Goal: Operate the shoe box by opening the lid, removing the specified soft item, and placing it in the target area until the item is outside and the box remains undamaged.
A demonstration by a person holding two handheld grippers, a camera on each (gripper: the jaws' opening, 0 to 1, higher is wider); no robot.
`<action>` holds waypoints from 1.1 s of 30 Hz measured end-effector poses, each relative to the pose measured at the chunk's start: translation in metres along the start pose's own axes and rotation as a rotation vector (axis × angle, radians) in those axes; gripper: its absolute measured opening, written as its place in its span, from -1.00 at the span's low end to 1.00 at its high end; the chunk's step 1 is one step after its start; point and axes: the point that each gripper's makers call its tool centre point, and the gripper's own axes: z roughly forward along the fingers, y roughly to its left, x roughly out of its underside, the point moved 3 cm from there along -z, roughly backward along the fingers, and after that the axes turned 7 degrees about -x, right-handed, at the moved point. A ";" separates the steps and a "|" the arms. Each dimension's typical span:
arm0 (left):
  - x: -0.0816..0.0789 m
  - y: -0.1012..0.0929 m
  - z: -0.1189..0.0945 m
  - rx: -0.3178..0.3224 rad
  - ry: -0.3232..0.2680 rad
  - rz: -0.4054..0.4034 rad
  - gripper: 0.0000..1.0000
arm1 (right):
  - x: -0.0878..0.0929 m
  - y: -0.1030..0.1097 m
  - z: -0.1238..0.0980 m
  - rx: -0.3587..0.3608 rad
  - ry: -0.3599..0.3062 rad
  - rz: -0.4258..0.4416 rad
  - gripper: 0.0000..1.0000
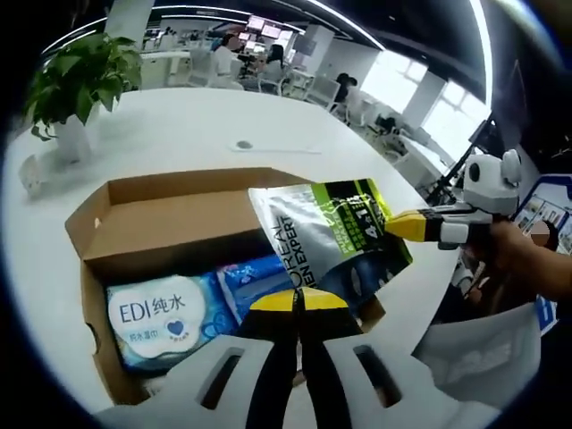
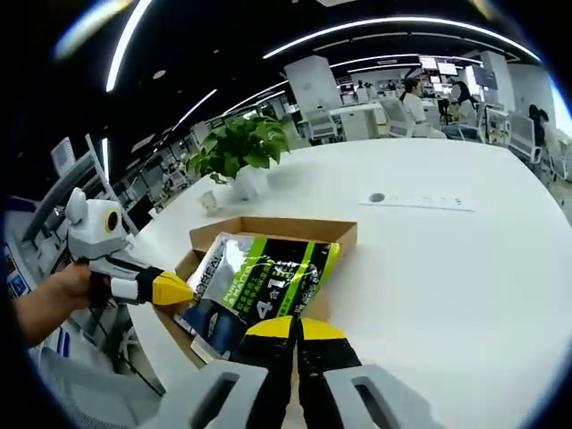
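An open cardboard shoe box (image 1: 152, 219) (image 2: 268, 228) lies on the white table with its lid folded back. Inside lie a blue-white wipes pack marked EDI (image 1: 165, 317) and a blue packet (image 1: 255, 279). A silver, black and green soft pouch (image 1: 331, 237) (image 2: 259, 277) hangs above the box. My right gripper (image 2: 296, 328) is shut on the pouch's edge and enters the left gripper view from the right (image 1: 407, 225). My left gripper (image 1: 299, 299) is shut at the pouch's lower edge; in the right gripper view its yellow tip (image 2: 174, 289) meets the pouch's left corner.
A potted plant (image 1: 80, 80) (image 2: 241, 147) stands beyond the box. A flat sheet (image 1: 273, 146) (image 2: 420, 201) lies farther out on the table (image 1: 179, 125) (image 2: 465, 268). A person's hand (image 1: 527, 259) (image 2: 54, 304) holds each gripper. Desks, chairs and people fill the background.
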 end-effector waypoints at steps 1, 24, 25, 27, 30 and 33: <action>-0.001 -0.001 0.001 0.000 0.000 0.001 -1.00 | 0.000 -0.001 -0.001 0.001 0.002 0.002 -1.00; -0.008 -0.042 0.031 0.049 0.019 0.017 -1.00 | 0.005 -0.042 -0.031 0.058 0.027 0.033 -1.00; -0.009 -0.044 0.032 0.052 0.020 0.017 -1.00 | 0.005 -0.044 -0.032 0.061 0.028 0.034 -1.00; -0.010 -0.048 0.035 0.055 0.021 0.019 -1.00 | 0.005 -0.048 -0.035 0.066 0.031 0.033 -1.00; -0.013 -0.053 0.039 0.061 0.022 0.024 -1.00 | 0.005 -0.054 -0.038 0.075 0.032 0.036 -1.00; -0.014 -0.059 0.043 0.066 0.024 0.025 -1.00 | 0.005 -0.060 -0.042 0.083 0.035 0.037 -1.00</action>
